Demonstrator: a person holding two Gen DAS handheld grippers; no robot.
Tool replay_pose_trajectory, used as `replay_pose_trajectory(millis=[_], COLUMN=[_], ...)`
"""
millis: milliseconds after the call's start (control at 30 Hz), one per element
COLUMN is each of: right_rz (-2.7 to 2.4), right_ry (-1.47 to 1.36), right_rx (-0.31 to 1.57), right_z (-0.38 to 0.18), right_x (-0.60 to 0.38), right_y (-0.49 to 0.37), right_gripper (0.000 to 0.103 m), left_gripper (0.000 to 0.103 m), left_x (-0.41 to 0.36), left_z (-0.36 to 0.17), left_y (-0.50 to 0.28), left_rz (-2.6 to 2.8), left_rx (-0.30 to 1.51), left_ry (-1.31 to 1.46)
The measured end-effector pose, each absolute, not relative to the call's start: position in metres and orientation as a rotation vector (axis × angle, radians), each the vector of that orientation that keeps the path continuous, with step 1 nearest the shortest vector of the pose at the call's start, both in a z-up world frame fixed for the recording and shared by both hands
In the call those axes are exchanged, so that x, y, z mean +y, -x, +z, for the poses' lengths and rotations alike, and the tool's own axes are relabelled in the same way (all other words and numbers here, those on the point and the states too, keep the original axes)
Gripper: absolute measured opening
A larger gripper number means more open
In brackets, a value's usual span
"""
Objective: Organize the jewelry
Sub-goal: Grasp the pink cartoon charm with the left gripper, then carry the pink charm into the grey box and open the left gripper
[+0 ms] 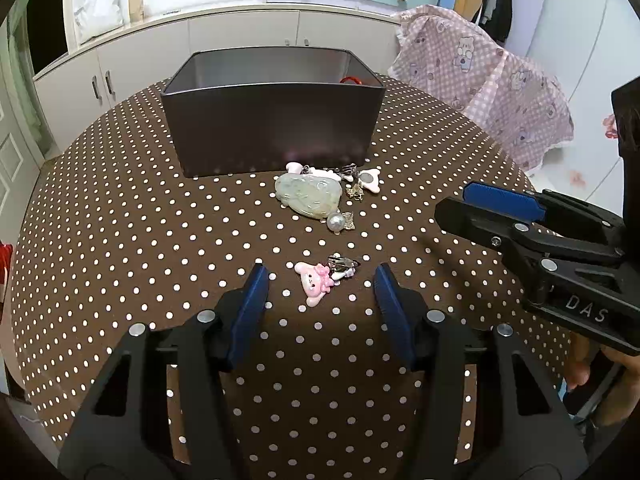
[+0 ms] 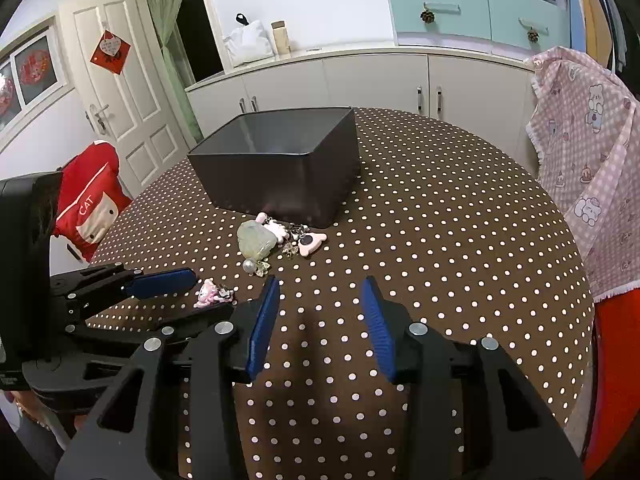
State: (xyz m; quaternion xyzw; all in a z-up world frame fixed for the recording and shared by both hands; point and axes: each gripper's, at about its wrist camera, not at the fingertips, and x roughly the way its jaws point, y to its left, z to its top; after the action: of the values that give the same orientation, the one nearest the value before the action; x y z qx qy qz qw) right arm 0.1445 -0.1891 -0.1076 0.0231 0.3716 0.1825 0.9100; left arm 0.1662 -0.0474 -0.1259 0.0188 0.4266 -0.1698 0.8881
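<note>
A pink bunny charm [image 1: 315, 280] with a metal clip lies on the dotted tablecloth, between the tips of my open left gripper [image 1: 320, 280]; it also shows in the right wrist view [image 2: 208, 294]. A pale green charm [image 1: 308, 196] and a cluster of small charms [image 1: 360, 182] lie in front of the dark metal box [image 1: 272, 128], also seen from the right [image 2: 280, 168]. A red item [image 1: 352, 79] lies inside the box. My right gripper [image 2: 322, 292] is open and empty over bare cloth; it shows from the left [image 1: 460, 208].
The round table [image 2: 460, 220] has a brown polka-dot cloth. A chair draped in pink fabric [image 1: 480, 92] stands at the right. A red cushion [image 2: 90, 204] sits at the left. White cabinets [image 2: 360, 80] stand behind.
</note>
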Motion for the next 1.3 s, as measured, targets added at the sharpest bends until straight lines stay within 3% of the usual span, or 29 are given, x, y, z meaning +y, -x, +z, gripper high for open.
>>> replay_pose_trajectory(millis=[100, 133, 167, 333, 967, 1033, 1100, 1300], right_rz=[0.382, 0.384, 0.386, 0.392, 0.434, 0.423, 0.431, 0.404], right_ry=[-0.045, -0.043, -0.042, -0.035, 0.163, 0.197, 0.207, 0.262], right_rx=[0.770, 0.771, 0.772, 0.780, 0.826, 0.838, 0.843, 0.823], right_z=[-0.109, -0.109, -0.109, -0.110, -0.120, -0.124, -0.126, -0.125], right_x=[-0.187, -0.186, -0.185, -0.181, -0.113, -0.108, -0.106, -0.106], right_y=[-0.146, -0.146, -0.147, -0.148, -0.169, -0.171, -0.172, -0.168], right_gripper=[0.041, 0.041, 0.041, 0.041, 0.041, 0.036, 0.016, 0.013], left_gripper=[0.053, 0.049, 0.036, 0.019, 0.019, 0.019, 0.019, 0.019], left_x=[-0.050, -0.052, -0.053, -0.049, 0.006, 0.010, 0.013, 0.017], left_z=[-0.126, -0.126, -0.126, -0.125, -0.107, -0.105, -0.104, -0.098], left_y=[-0.167, -0.168, -0.169, -0.170, -0.170, -0.171, -0.172, -0.174], left_rz=[-0.351, -0.348, -0.343, -0.337, -0.279, -0.278, -0.279, -0.283], left_rx=[0.884, 0.884, 0.883, 0.876, 0.813, 0.811, 0.811, 0.797], left_ry=[-0.055, -0.059, -0.066, -0.082, 0.046, 0.055, 0.066, 0.075])
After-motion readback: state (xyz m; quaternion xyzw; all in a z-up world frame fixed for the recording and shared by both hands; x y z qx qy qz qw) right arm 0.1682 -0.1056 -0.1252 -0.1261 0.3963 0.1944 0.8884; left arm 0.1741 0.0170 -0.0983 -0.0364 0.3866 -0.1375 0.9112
